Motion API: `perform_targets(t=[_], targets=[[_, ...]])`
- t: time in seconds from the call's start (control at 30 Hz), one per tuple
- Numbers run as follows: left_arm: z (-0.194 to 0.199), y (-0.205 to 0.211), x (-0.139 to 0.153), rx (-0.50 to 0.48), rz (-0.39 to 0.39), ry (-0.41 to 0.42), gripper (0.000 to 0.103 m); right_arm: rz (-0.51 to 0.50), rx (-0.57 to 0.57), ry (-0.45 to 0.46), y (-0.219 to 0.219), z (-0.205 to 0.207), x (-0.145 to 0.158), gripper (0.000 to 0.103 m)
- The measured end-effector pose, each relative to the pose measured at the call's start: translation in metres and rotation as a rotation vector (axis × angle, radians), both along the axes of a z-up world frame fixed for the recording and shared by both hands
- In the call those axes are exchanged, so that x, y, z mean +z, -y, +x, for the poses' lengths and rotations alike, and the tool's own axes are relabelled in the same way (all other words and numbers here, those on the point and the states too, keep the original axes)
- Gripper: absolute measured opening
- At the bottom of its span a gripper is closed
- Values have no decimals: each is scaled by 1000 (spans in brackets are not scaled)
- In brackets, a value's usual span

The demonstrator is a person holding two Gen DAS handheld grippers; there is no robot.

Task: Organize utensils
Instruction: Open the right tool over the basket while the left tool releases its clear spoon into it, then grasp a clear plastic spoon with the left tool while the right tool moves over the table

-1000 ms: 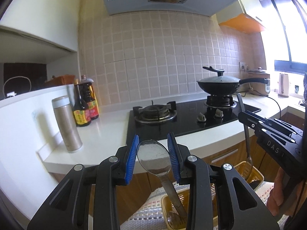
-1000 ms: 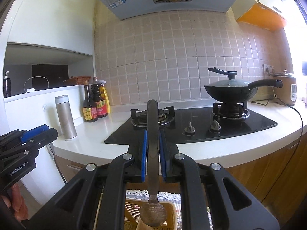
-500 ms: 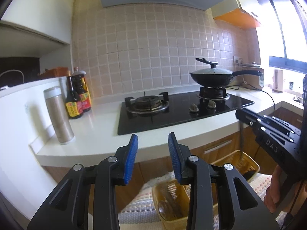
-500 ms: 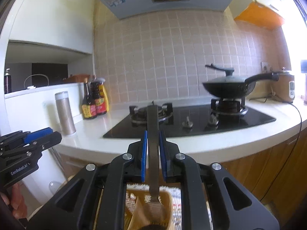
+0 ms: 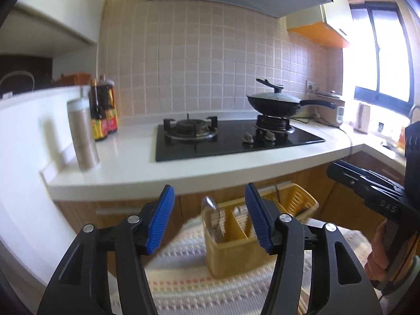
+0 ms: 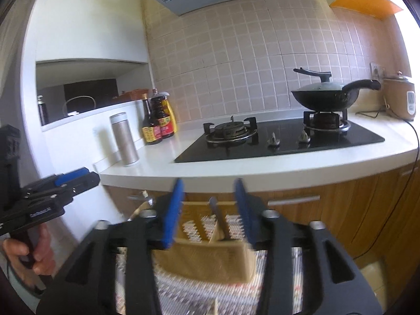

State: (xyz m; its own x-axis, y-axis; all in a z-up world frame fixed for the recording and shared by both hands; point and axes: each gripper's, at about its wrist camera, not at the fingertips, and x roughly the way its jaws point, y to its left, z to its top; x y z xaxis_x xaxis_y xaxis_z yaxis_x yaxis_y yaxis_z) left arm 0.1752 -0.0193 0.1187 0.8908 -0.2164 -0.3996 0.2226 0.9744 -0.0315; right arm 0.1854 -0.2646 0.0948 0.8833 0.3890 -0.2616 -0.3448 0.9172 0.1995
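Left wrist view: the left tool (image 5: 210, 219) has its blue-padded jaws spreading apart, pinching nothing. Beyond them a yellow slatted plastic utensil caddy (image 5: 236, 249) stands on a striped woven mat (image 5: 183, 286), with a steel spoon (image 5: 211, 211) upright, bowl up, in its left compartment. The right tool (image 6: 208, 210) is also spreading, nothing gripped; a dark-handled utensil (image 6: 219, 221) leans in the caddy between its pads (blurred, so its kind is unclear). Farther off, a black wok (image 6: 324, 97) sits on the black gas hob's right burner on the white counter (image 5: 126, 162).
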Motion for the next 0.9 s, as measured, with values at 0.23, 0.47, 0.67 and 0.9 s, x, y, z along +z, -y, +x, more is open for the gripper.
perform_targets(t=[0.23,0.47,0.67,0.9], targets=[[-35,-24,-10,-47,-81,-107,62,-21,58,-91,2,-43,2,54],[-48,-34,-72,-150,-173,-427,62,-128,78,-350,-12,-52,-29,54],[-60,-19,-145,-223,-190,-693,60,-110,120,-597,-15,-50,-77,54],[-67,7,-194,-272,-149,-838,47,-157,134,-672,-23,-63,-108,54]])
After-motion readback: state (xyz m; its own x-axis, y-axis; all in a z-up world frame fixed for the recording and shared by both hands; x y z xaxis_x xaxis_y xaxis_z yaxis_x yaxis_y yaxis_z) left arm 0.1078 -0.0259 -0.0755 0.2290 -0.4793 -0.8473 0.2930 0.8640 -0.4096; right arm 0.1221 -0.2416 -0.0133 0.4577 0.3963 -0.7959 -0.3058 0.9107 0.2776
